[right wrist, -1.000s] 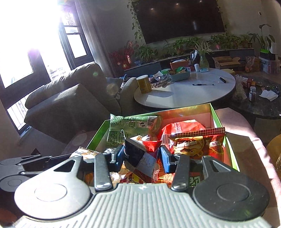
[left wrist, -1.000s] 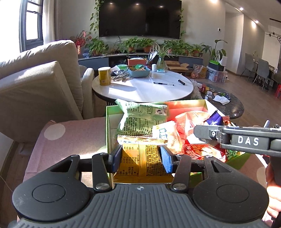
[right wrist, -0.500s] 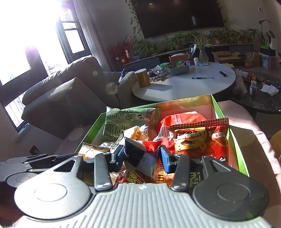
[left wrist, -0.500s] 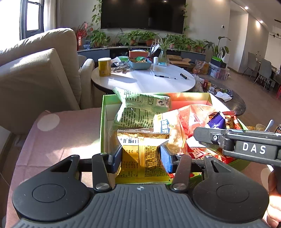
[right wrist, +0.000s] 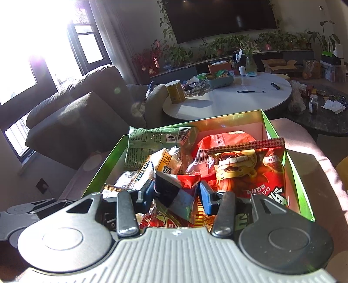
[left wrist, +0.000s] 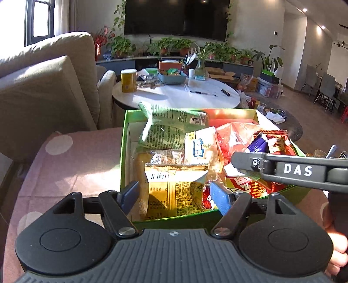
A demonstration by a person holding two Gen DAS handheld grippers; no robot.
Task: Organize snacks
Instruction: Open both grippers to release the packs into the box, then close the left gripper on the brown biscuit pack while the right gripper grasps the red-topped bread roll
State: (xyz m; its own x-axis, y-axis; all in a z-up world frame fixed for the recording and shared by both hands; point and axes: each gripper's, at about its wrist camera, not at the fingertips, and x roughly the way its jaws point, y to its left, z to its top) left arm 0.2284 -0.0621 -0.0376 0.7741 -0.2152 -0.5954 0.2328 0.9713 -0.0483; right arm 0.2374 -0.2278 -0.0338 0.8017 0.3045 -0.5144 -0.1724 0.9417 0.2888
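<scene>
Here, over the near edge of the green box (left wrist: 125, 139), the left gripper (left wrist: 174, 197) was opening around the yellow packet (left wrist: 174, 191) lying inside it, the right gripper (right wrist: 176, 194) clasped a dark-and-white packet (right wrist: 171, 193), and the green bag (left wrist: 165, 130) leaned at the box's far end.

Home living room: sofa (left wrist: 50, 91), wall TV (left wrist: 176, 17), houseplants (left wrist: 174, 44).

Left tongs (left wrist: 174, 194): tilting down, jaws opening, pads standing clear of any packet.
Right tongs (right wrist: 177, 196): tilting down, jaws pinching something, reaching in from three o'clock in the left view.
</scene>
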